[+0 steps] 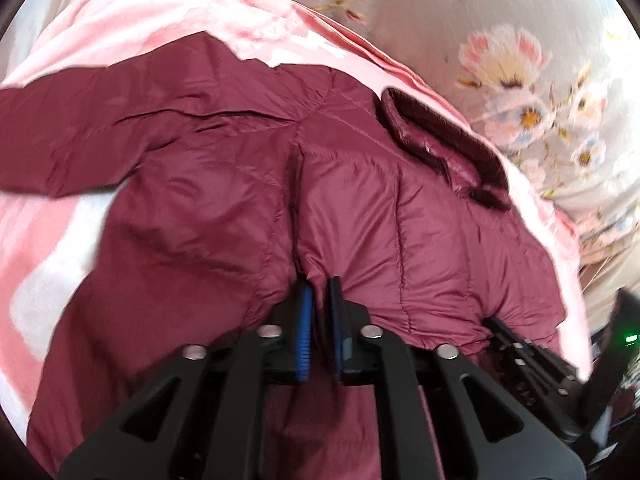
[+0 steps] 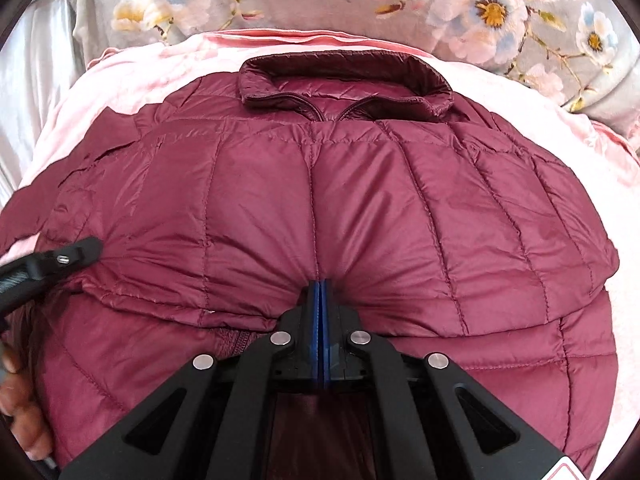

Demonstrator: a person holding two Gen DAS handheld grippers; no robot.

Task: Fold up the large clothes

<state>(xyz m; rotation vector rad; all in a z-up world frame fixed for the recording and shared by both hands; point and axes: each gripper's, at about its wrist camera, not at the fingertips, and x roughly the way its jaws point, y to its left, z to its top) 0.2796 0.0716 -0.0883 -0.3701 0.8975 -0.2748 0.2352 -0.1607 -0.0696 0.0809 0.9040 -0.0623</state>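
The right gripper (image 2: 321, 286) is clamped tight on a pinch of the maroon puffer jacket (image 2: 360, 208). The left gripper (image 1: 320, 292), pads slightly parted, noses the jacket's folded edge, grip uncertain. Jacket's collar (image 2: 344, 80) lies at twelve o'clock on a pink blanket (image 2: 132, 76).

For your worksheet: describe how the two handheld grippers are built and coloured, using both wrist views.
Both the left gripper and the right gripper have black angular linkage arms with triangular cut-outs, round silver pivot bolts, and ribbed blue pads lining their black fingers. No cables or sleeves show.
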